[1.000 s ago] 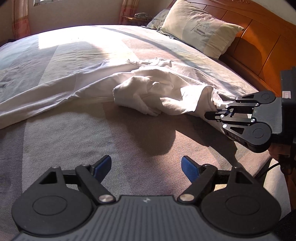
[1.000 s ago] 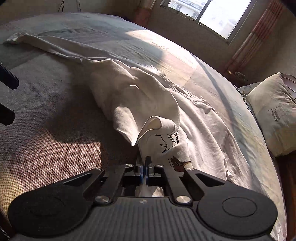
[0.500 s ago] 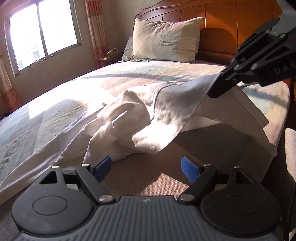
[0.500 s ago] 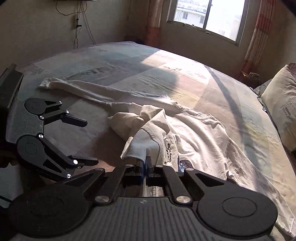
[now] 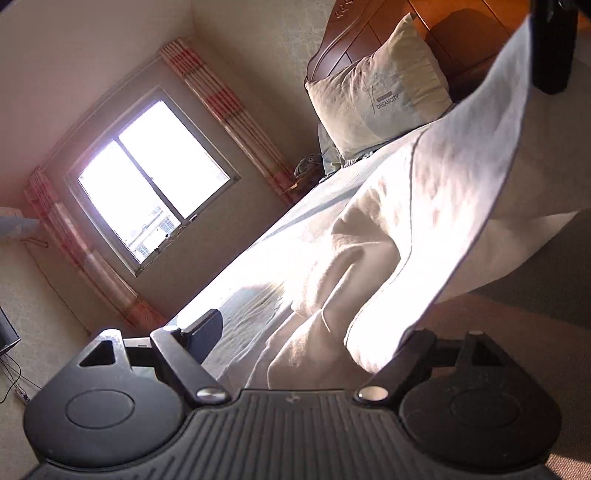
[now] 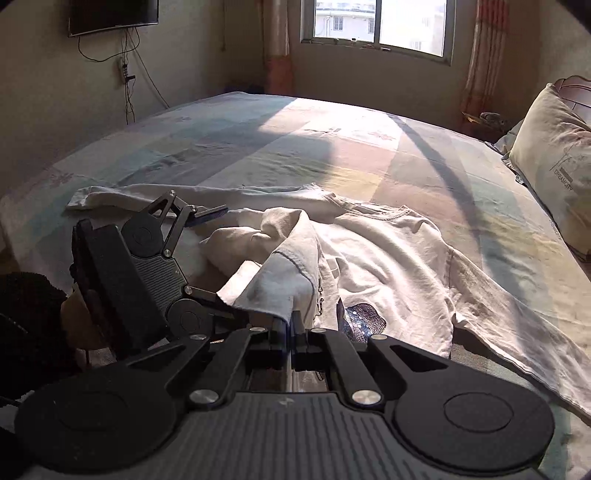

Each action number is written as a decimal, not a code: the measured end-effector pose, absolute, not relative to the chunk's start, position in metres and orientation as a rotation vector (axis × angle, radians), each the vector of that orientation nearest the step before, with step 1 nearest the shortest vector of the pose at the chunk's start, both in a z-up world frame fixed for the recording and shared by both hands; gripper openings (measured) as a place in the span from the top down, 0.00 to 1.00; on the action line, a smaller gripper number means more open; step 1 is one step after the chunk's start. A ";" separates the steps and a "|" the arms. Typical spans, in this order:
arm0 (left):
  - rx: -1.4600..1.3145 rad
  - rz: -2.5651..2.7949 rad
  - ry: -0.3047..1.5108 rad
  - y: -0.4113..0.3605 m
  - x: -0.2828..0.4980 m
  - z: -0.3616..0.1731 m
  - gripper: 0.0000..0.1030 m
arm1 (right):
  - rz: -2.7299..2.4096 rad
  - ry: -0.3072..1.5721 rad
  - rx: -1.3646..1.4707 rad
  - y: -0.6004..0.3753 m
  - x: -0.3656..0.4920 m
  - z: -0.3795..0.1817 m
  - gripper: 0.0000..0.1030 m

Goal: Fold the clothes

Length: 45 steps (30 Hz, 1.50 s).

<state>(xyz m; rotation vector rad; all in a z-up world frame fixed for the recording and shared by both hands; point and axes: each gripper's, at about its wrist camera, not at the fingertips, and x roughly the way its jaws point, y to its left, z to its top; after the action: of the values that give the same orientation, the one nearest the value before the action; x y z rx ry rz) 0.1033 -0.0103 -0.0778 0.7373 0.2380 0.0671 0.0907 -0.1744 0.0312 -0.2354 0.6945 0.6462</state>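
Right wrist view is showing the right gripper at the bottom centre of the frame, its jaws pressing together on a fold of the white long-sleeved shirt. The pinched edge is lifting off the bed in a small tent, while the body of the garment is lying spread across the patchwork sheet toward the right of the frame and one sleeve is stretching toward the left edge. A dark printed patch is showing on the cloth just right of the jaws.

At the left of that frame the left gripper is sitting rolled onto its side, its jaws standing wide apart with the bunched cloth between them; no pad is pressing on it.

Left wrist view is tilting strongly. Its own fingers are spreading at the lower edge, with the shirt rising from between them to the upper right corner, where the right gripper's dark tip is holding the cloth up. A pillow is leaning against the wooden headboard at the upper right, and a bright window is filling the left middle.
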 end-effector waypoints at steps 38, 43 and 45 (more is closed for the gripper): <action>-0.410 -0.351 0.942 0.140 0.051 -0.079 0.14 | 0.468 1.029 0.169 -0.299 0.092 -0.072 0.62; -0.550 -0.358 0.948 0.154 0.060 -0.091 0.11 | 0.467 1.028 0.273 -0.305 0.095 -0.086 0.52; -0.615 -0.368 0.945 0.160 0.067 -0.094 0.10 | 0.479 1.020 0.332 -0.310 0.096 -0.088 0.46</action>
<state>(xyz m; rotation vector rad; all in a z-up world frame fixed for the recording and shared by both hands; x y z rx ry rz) 0.0669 0.1600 -0.0942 -0.6148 0.9455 -0.3675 0.0962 -0.3097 -0.0884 0.3320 1.0199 0.4787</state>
